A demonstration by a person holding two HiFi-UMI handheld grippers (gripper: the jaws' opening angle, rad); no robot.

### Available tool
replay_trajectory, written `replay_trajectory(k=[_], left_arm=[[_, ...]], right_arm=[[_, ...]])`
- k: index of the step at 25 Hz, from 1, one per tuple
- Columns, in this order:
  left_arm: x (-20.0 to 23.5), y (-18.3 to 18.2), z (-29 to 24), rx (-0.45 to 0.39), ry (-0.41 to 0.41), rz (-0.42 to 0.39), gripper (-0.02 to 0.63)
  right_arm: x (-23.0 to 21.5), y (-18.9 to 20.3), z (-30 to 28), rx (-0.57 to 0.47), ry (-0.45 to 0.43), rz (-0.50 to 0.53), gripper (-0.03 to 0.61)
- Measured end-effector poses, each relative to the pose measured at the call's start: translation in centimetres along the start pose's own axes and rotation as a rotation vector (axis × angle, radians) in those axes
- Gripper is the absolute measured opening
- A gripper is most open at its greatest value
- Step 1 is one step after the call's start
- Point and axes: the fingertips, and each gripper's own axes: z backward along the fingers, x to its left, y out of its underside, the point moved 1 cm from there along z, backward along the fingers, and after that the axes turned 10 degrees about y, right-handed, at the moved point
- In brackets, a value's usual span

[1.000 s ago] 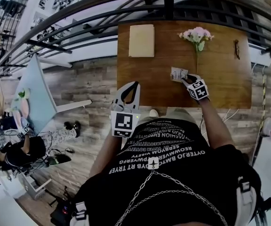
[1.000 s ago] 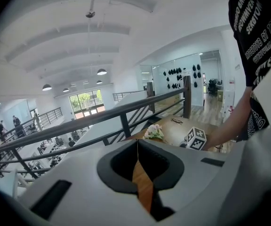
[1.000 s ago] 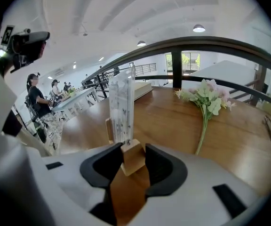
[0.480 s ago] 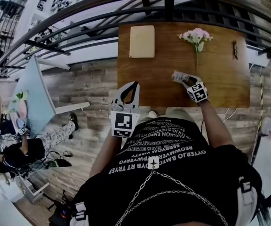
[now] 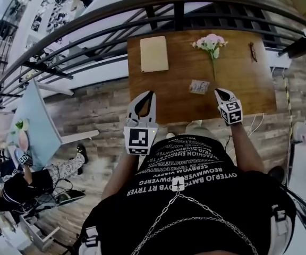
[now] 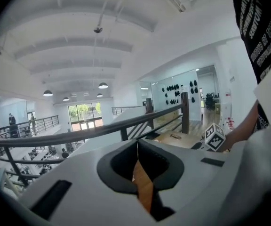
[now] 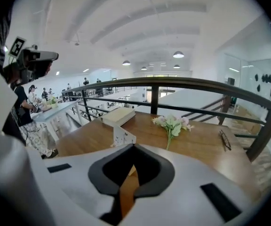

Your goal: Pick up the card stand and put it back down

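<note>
The small white card stand [image 5: 199, 86] stands on the wooden table [image 5: 243, 84], below the flowers. My right gripper [image 5: 218, 91] hangs just right of it and nearer me, clear of the stand. Its jaws have just been closing and are now shut with nothing between them. In the right gripper view the card stand [image 7: 121, 135] stands upright beyond the shut right gripper [image 7: 133, 145]. My left gripper [image 5: 152, 93] is shut and empty over the table's near left edge. In the left gripper view the left gripper [image 6: 137, 141] points toward the railing.
A cream book [image 5: 154, 53] lies at the table's far left, a pink flower sprig [image 5: 210, 42] at the far middle and dark glasses [image 5: 253, 51] at the far right. A dark metal railing [image 5: 142, 15] runs behind the table. A light blue table [image 5: 36, 116] and a seated person are at the left.
The right gripper has let go of the card stand, pulled back toward me and risen, and its jaws have shut empty. The stand now rests on the table. The left gripper rose slightly.
</note>
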Motion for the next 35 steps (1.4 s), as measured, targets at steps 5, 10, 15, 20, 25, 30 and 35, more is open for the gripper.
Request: replay_trajectory(k=[5,10,15,20,25,30,35], left_arm=[[-0.3,-1.6,1.9,-0.094,0.031,0.001,0.028],[-1.2,-1.9,3.1,-0.105,0.085,0.003,0.028],[-2.7,-2.9,3.7,-0.124,0.124,-0.012,0.029],[-4.5,-3.4,3.7,-0.147,0.164,-0.02,0.029],[-6.3,-4.1,4.5,-0.176,0.198,-0.005,0.028],[-8.0,-3.5,4.6,-0.174,0.224,-0.001,0.028],[-9.4,-2.3,1.6,-0.092,0.203,-0.056,0.028]], right_arm=[[1.1,-4.3,5.6,-0.097,0.059,-0.059,0.015],[3.6,-8.8,11.2,-0.214,0.035,-0.012,0.015],[3.7,-12.1,16.3,-0.293,0.055,-0.084,0.014],[4.1,-14.0,21.0,-0.353,0.078,-0.062,0.014],[4.3,-14.0,24.1,-0.363,0.101,-0.039,0.014],[3.9,-12.3,25.0,-0.341,0.116,-0.065,0.014],[2.7,-11.5,23.3,-0.327,0.073,-0.077,0.014]])
